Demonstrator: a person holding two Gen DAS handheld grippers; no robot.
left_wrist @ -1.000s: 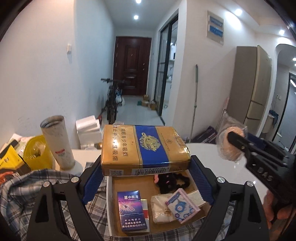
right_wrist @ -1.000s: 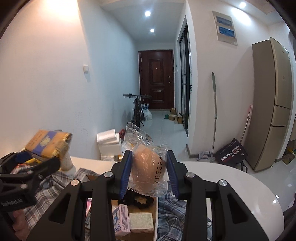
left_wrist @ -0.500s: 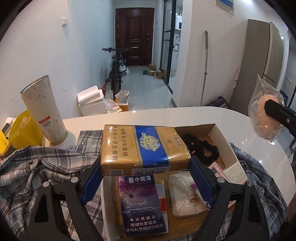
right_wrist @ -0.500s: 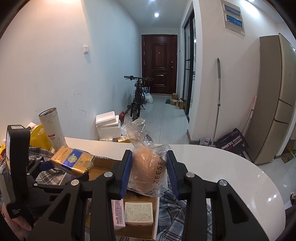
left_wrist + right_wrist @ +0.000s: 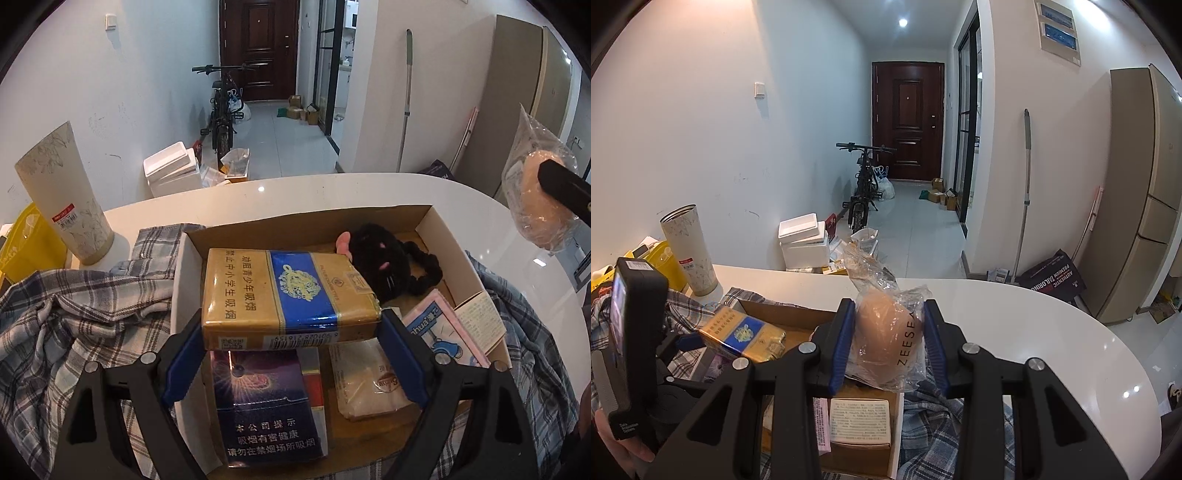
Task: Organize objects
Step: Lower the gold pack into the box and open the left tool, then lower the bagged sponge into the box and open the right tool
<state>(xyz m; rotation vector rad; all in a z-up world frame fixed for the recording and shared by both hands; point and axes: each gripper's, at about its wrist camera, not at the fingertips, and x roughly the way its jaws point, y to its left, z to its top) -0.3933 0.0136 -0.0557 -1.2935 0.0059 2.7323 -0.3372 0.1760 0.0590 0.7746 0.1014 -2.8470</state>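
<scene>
My left gripper point(image 5: 291, 332) is shut on a gold and blue cigarette carton point(image 5: 284, 295), held low over the open cardboard box point(image 5: 450, 251), above a purple cigarette pack point(image 5: 266, 406). The carton also shows in the right wrist view point(image 5: 742, 334). My right gripper point(image 5: 890, 339) is shut on a beige sponge in a clear plastic bag point(image 5: 886, 343), held above the box's right side point(image 5: 895, 424). The bagged sponge appears at the right edge of the left wrist view point(image 5: 539, 199). The box also holds a black hair tie point(image 5: 388, 266), a white packet point(image 5: 365, 380) and a pink packet point(image 5: 439, 336).
The box sits on a plaid shirt point(image 5: 74, 325) on a white round table point(image 5: 332, 195). A tall patterned tumbler point(image 5: 62, 192) and a yellow bag point(image 5: 22, 243) stand at the left. Beyond the table are white foam boxes point(image 5: 803, 240) and a bicycle point(image 5: 862, 184).
My left gripper has lowered the carton down into the box, which now fills more of the view. My right gripper has kept its hold on the bagged sponge and dropped slightly toward the box.
</scene>
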